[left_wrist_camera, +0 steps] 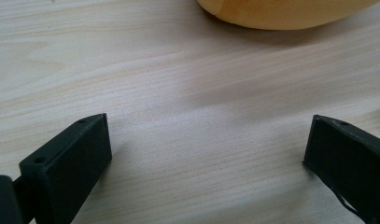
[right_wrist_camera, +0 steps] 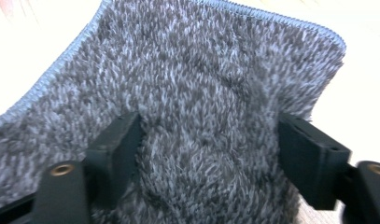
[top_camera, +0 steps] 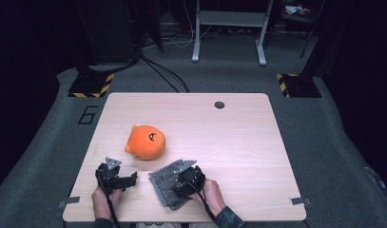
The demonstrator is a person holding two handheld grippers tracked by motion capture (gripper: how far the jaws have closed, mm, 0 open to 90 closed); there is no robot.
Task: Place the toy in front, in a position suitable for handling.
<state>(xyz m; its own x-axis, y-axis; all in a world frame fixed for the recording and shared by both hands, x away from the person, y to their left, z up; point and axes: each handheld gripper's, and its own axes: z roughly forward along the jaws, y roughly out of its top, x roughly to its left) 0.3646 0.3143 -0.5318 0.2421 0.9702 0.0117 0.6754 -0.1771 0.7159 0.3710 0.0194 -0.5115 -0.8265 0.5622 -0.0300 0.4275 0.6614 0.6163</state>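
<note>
A grey fleecy cloth [top_camera: 166, 186] is laid flat on the near part of the wooden table [top_camera: 238, 142], slightly right of the near centre. Its pile is shaggy and its edge is finished with a pale stitched border, as seen in the right gripper view [right_wrist_camera: 211, 93].

The right gripper [top_camera: 180, 186] is set down on the cloth, held by the person's right hand [top_camera: 212, 192]. Its jaws are pressed into the pile from both sides, and a raised fold of fabric is bunched between them [right_wrist_camera: 206, 158]. The cloth is therefore pinched, though the jaws are not fully drawn together.

The left gripper [top_camera: 127, 180] is held by the left hand [top_camera: 103, 199] just left of the cloth, without contact. In the left gripper view its jaws are spread wide over bare wood, with nothing between them.

An orange plush toy [top_camera: 145, 141] with a small dark face is placed farther away, beyond the left gripper and well apart from the cloth. A dark round grommet [top_camera: 219, 105] is set in the far part of the table.
</note>
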